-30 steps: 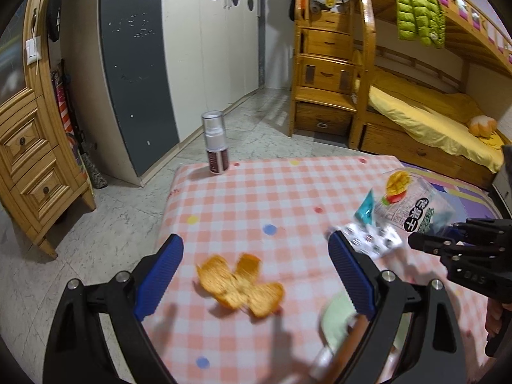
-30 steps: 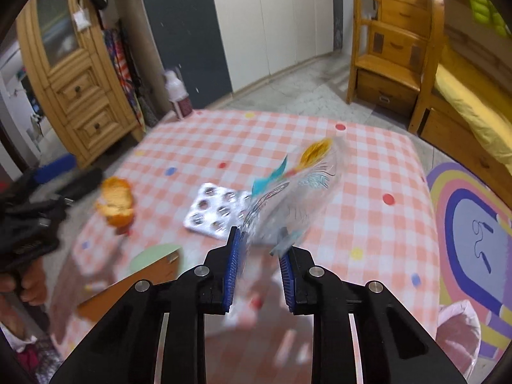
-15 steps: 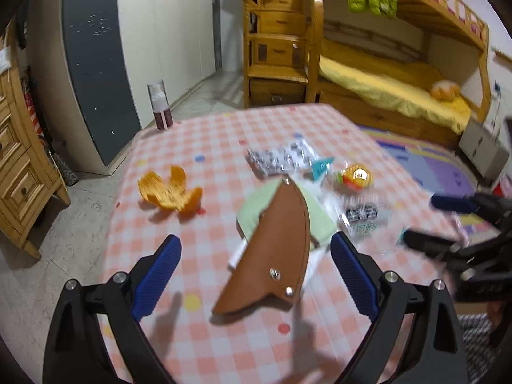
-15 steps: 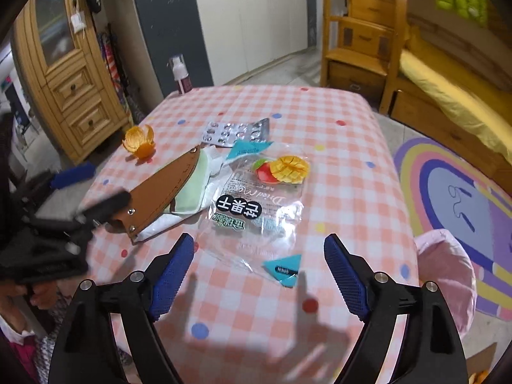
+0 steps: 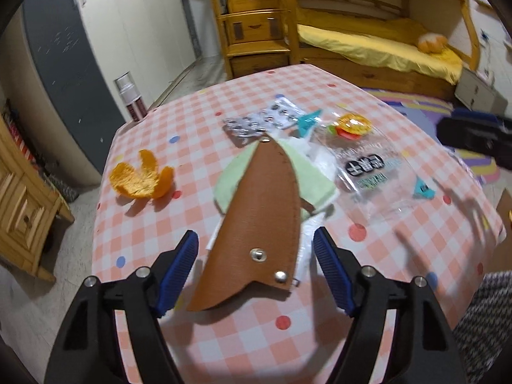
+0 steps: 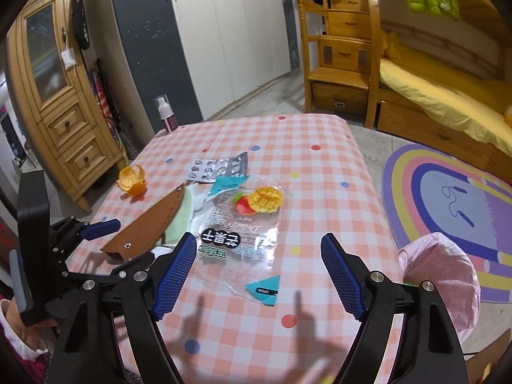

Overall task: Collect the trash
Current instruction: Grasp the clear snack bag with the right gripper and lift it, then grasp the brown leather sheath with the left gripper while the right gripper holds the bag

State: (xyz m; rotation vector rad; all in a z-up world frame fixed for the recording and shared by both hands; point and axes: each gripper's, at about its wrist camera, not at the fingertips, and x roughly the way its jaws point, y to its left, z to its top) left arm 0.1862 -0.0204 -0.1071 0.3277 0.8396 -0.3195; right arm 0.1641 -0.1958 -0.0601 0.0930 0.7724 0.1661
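Now the left gripper [image 5: 256,264] is closing around the brown sheath's [image 5: 256,224] near end, probably to lift it; the right gripper [image 6: 259,275] hovers wide, empty, closing slightly, above the clear wrapper [image 6: 243,233].

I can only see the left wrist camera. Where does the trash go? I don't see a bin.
Observer: A pink trash bag stands open on the floor by the right side of the table.
Child: Are the right tongs holding anything? They look blurry to me.
Observer: No. The right tongs are closing with nothing gripped between them. The clear snack bag lies flat on the table just beyond them.
Child: What's above the wooden drawers on the left?
Observer: A cabinet door with a glass pane.
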